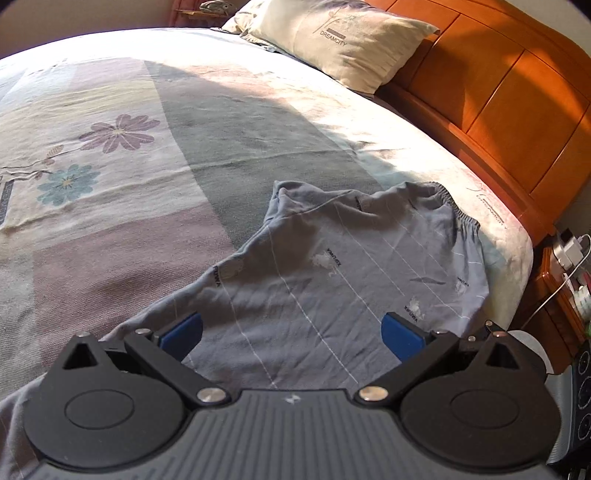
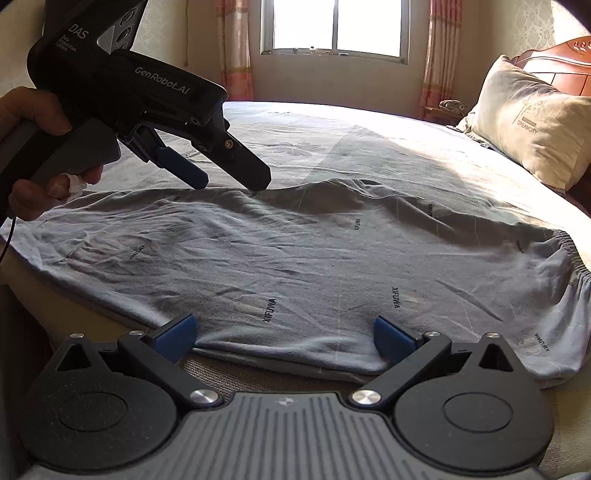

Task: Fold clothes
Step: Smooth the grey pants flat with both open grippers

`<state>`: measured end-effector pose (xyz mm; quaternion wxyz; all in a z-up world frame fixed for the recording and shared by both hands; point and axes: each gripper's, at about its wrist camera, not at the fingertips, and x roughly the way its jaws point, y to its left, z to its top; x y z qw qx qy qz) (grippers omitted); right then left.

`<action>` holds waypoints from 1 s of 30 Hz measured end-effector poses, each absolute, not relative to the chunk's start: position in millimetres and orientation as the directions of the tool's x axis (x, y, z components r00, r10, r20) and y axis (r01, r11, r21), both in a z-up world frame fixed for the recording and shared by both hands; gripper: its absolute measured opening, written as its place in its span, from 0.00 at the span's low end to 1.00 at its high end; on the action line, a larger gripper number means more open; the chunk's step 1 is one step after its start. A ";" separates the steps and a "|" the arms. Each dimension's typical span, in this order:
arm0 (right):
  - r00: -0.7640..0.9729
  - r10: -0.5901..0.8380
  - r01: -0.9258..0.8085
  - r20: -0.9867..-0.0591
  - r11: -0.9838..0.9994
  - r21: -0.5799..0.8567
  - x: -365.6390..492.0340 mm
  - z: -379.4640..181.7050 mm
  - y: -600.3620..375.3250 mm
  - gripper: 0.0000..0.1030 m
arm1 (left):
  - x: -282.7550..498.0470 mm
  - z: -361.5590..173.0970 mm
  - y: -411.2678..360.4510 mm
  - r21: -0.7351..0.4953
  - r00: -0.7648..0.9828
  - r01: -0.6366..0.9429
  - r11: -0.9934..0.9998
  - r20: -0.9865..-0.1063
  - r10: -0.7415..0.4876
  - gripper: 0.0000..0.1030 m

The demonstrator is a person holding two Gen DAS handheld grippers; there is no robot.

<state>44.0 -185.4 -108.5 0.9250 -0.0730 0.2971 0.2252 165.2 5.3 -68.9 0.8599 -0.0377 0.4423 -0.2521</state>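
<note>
A grey-blue garment (image 1: 332, 266) with thin white lines and small printed words lies spread and creased on the bed, its elastic waistband (image 1: 461, 218) towards the headboard. My left gripper (image 1: 291, 325) hovers open over it, blue pads wide apart and nothing between them. In the right wrist view the garment (image 2: 314, 251) runs across the bed with its waistband (image 2: 569, 251) at the right. My right gripper (image 2: 284, 328) stands open at its near hem. A hand holds the left gripper (image 2: 229, 179), open, with its tips at the garment's far edge.
The bedsheet (image 1: 110, 166) has a flower pattern. A pillow (image 1: 343, 40) leans on the orange wooden headboard (image 1: 498, 92). A nightstand (image 1: 565, 280) with a charger and cable stands beside the bed. Across the room is a bright window (image 2: 336, 26). The mattress edge (image 2: 258, 373) lies just under my right gripper.
</note>
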 end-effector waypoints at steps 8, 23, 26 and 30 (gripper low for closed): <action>0.727 0.382 -0.470 -0.571 0.883 -0.008 40.5 -109.7 -187.4 1.00 | 174.3 -54.2 19.4 -0.143 0.529 0.332 0.932 -0.790 -0.310 0.99; 0.744 0.321 -0.419 -0.586 0.907 -0.035 34.2 -108.5 -179.9 1.00 | 56.2 -77.5 57.6 -0.062 0.487 0.293 0.954 -0.849 -0.204 0.99; 0.742 0.304 -0.403 -0.598 0.915 -0.035 34.9 -107.4 -177.9 1.00 | 49.7 -63.1 80.8 -0.085 0.533 0.266 0.960 -0.817 -0.220 0.99; 0.738 0.282 -0.382 -0.613 0.924 -0.035 35.8 -106.0 -175.2 1.00 | 40.8 -64.1 124.5 -0.078 0.556 0.160 0.984 -0.816 -0.155 0.99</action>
